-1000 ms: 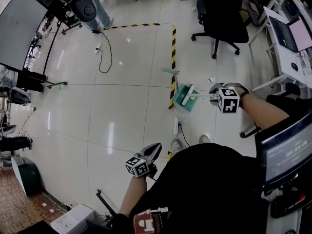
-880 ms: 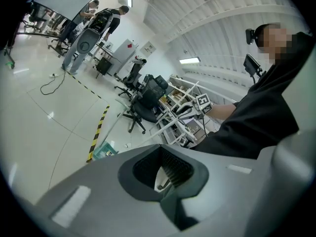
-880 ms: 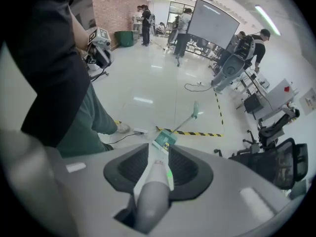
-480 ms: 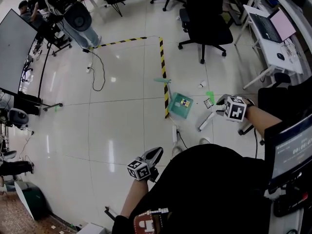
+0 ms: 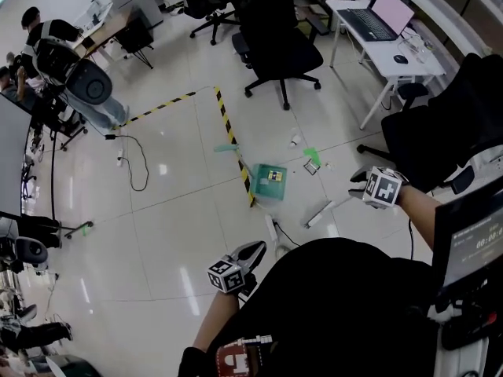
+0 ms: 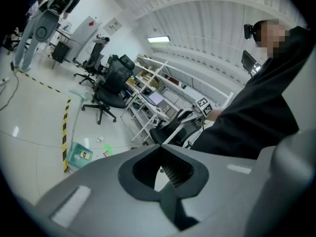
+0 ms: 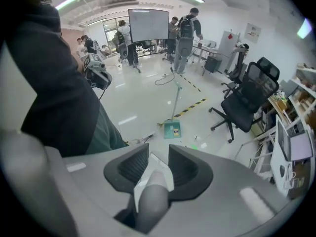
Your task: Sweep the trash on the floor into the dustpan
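A teal dustpan [image 5: 271, 181] with a long thin handle stands on the white tile floor beside the striped tape; it also shows as the dustpan [image 6: 79, 154] and the dustpan [image 7: 172, 130]. Just right of it lie bits of trash: a green scrap [image 5: 312, 154], a small dark square [image 5: 312, 167] and a white bit [image 5: 295, 140]. My right gripper [image 5: 357, 195] is shut on the white broom handle [image 7: 154, 179], whose far end [image 5: 314, 215] rests on the floor to the right of the pan. My left gripper [image 5: 250, 251] hangs low by my body, shut and empty.
Yellow-black tape [image 5: 228, 128] marks the floor left of the pan. A black office chair [image 5: 279, 45] stands behind the trash, a desk with a laptop [image 5: 377, 18] at back right, another dark chair [image 5: 440, 132] by my right arm. A cable [image 5: 134, 163] and people are at left.
My right gripper has swung to the right, away from the dustpan, taking the broom handle along. The view has turned; the left gripper has shifted a little.
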`<action>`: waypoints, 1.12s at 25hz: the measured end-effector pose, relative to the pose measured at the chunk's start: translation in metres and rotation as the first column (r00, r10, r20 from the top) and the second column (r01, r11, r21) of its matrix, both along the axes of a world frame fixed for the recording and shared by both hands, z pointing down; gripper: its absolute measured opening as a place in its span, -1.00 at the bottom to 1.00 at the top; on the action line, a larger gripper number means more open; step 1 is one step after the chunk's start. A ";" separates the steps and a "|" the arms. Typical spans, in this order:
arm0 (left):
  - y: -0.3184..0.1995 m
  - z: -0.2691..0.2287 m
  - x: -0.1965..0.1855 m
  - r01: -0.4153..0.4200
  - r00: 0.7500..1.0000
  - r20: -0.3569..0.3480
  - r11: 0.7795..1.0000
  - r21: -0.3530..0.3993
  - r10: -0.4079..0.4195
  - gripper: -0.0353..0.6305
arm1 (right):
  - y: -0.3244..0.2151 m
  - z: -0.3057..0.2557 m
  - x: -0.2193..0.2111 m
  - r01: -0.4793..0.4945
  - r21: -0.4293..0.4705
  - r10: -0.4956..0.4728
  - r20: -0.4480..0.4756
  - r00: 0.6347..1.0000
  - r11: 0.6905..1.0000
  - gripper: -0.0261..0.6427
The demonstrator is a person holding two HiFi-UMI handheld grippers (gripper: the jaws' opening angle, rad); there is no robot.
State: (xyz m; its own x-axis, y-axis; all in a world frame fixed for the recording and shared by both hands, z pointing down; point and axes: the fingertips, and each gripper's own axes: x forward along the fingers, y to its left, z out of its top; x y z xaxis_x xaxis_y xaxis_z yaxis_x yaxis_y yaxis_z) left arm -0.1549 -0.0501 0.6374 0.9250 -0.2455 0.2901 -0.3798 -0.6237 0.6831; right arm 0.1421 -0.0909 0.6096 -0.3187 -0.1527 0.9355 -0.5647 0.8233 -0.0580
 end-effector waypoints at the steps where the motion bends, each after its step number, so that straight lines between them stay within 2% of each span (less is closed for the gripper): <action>1: 0.007 -0.005 0.014 -0.022 1.000 0.003 1.000 0.011 0.022 -0.91 | 0.011 -0.005 0.012 -0.021 0.007 0.021 0.013 1.000 1.000 -0.55; 4: 0.039 -0.015 0.056 -0.073 0.997 0.020 0.997 0.036 0.073 -0.91 | 0.051 -0.020 0.045 -0.068 0.035 0.066 0.060 0.996 0.997 -0.55; 8: 0.095 -0.025 0.120 -0.087 0.996 0.028 0.994 0.065 0.086 -0.91 | 0.109 -0.044 0.087 -0.068 0.096 0.055 0.131 0.990 0.993 -0.55; 12: 0.170 -0.032 0.195 -0.029 0.999 0.019 0.997 0.068 0.028 -0.91 | 0.174 -0.049 0.126 -0.073 0.131 0.044 0.210 0.977 0.989 -0.55; 16: 0.256 -0.038 0.242 0.028 1.000 0.003 0.999 0.037 -0.028 -0.91 | 0.242 -0.038 0.152 -0.052 0.158 0.009 0.260 0.966 0.986 -0.56; 20: 0.310 -0.054 0.257 0.050 0.999 0.016 0.997 0.055 -0.051 -0.91 | 0.293 -0.025 0.186 -0.053 0.146 0.012 0.267 0.964 0.988 -0.56; 25: 0.353 -0.055 0.236 0.091 0.995 0.043 0.994 0.056 -0.093 -0.91 | 0.342 -0.018 0.195 -0.101 0.095 0.070 0.288 0.955 0.990 -0.56; 28: 0.369 -0.061 0.220 0.103 0.994 0.039 0.992 0.073 -0.106 -0.91 | 0.361 -0.014 0.194 -0.122 0.094 0.092 0.280 0.956 0.988 -0.56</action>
